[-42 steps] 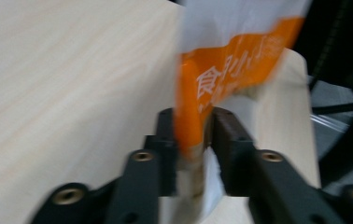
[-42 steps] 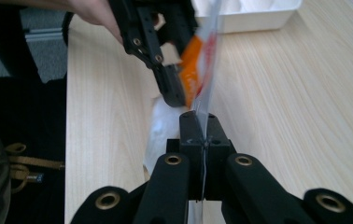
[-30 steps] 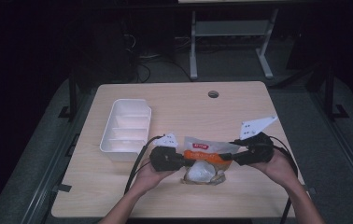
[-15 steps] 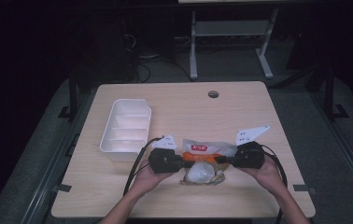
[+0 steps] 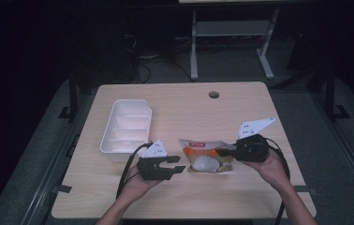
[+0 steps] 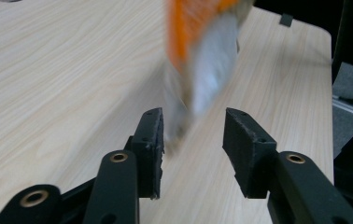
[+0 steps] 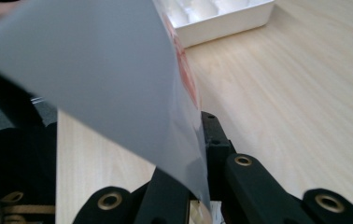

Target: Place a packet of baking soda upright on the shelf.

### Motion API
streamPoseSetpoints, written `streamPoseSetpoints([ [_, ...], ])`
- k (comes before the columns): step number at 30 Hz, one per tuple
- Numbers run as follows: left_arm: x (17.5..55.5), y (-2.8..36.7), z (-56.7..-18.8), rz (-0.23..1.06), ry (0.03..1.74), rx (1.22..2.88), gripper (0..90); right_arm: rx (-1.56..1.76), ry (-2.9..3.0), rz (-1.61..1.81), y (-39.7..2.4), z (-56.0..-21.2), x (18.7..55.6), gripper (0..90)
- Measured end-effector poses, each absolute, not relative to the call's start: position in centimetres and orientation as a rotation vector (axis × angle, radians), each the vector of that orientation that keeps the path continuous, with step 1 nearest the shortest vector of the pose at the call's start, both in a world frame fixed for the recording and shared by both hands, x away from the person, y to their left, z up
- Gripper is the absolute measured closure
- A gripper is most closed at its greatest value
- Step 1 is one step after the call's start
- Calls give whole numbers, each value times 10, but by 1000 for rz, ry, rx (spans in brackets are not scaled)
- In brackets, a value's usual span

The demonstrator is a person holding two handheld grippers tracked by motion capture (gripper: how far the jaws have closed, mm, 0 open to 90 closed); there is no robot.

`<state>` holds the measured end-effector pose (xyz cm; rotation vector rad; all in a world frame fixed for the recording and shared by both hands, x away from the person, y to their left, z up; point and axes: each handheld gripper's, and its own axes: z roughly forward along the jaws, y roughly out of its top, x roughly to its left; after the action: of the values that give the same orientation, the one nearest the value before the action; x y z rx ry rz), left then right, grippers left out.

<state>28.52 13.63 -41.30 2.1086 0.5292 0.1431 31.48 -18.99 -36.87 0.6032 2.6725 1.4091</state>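
We see the clear bag with its orange-printed top lying on the wooden table, near the front edge and right of the white divided tray; a pale round lump sits inside it. Our right gripper has its jaws clamped tight on the bag's right edge — in the right gripper view the film rises from between the closed jaws, with the tray beyond. Our left gripper sits just left of the bag; its jaws have just been opening and now stand partly apart; in the left gripper view the bag hangs blurred just ahead of the gap — not pinched by either pad.
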Motion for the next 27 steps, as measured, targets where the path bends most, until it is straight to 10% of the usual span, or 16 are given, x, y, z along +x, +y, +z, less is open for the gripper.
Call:
streamPoseSetpoints([
  [27, 263, 145, -429, 173, 461, 2154, 423, 586, 2634, 1454, -124, -319, 371, 898],
])
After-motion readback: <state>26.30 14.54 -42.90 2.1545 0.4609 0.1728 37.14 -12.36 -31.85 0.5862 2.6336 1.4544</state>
